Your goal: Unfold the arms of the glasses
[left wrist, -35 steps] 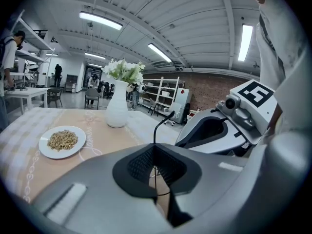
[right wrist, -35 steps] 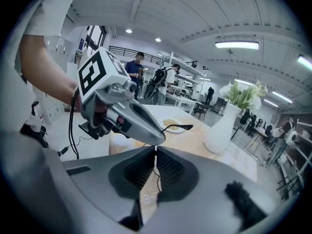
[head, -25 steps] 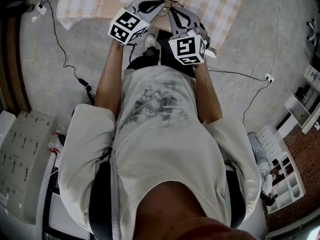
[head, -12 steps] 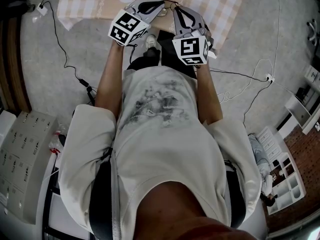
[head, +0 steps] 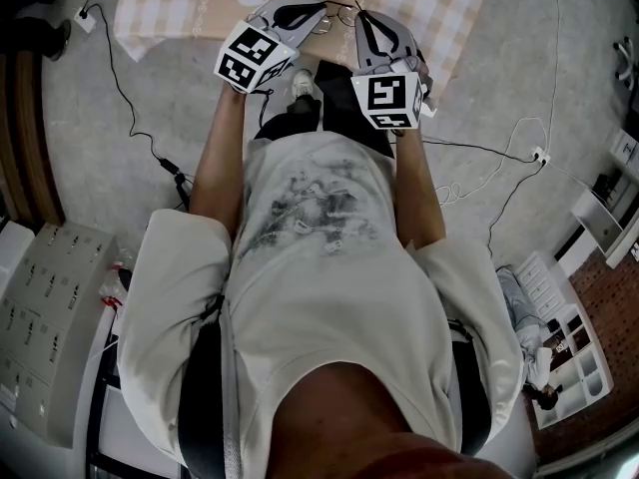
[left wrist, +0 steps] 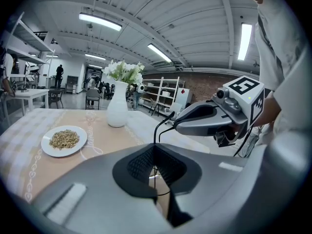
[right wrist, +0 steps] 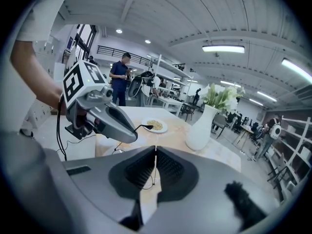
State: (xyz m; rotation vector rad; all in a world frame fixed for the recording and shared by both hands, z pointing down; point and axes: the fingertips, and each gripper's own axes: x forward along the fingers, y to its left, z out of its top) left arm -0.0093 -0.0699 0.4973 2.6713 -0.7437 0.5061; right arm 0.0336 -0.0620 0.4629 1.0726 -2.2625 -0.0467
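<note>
Task thing: the glasses (left wrist: 156, 132), a thin dark wire frame, hung in the air between the two grippers, above the near edge of the tabletop (left wrist: 109, 141) and touching nothing else.
Left gripper (left wrist: 155, 155): fingers closed right down on a strand of the frame, with a curve of wire showing just below the pads.
Right gripper (right wrist: 155, 157): fingers likewise pinched tight on the wire, tip close to the left gripper's tip.
Which part each held: too fine to tell – front or arm, the views did not settle it.
Step in hand: by my judgement, one gripper steadied the frame while the other swung an arm out on its hinge.
Nearby: a white vase (left wrist: 117, 112) and a plate (left wrist: 64, 140) of grain stood well apart from the work.
Risk, slip: the wire was very thin for the pads – a sideways tug could pull it free, and the glasses would fall to the tabletop edge or the floor.
Risk, bend: pulling the grippers apart instead of along the hinge's arc could kink the arm or strain the hinge.
Risk, overtravel: pushing past the hinge's stop could do the same.
</note>
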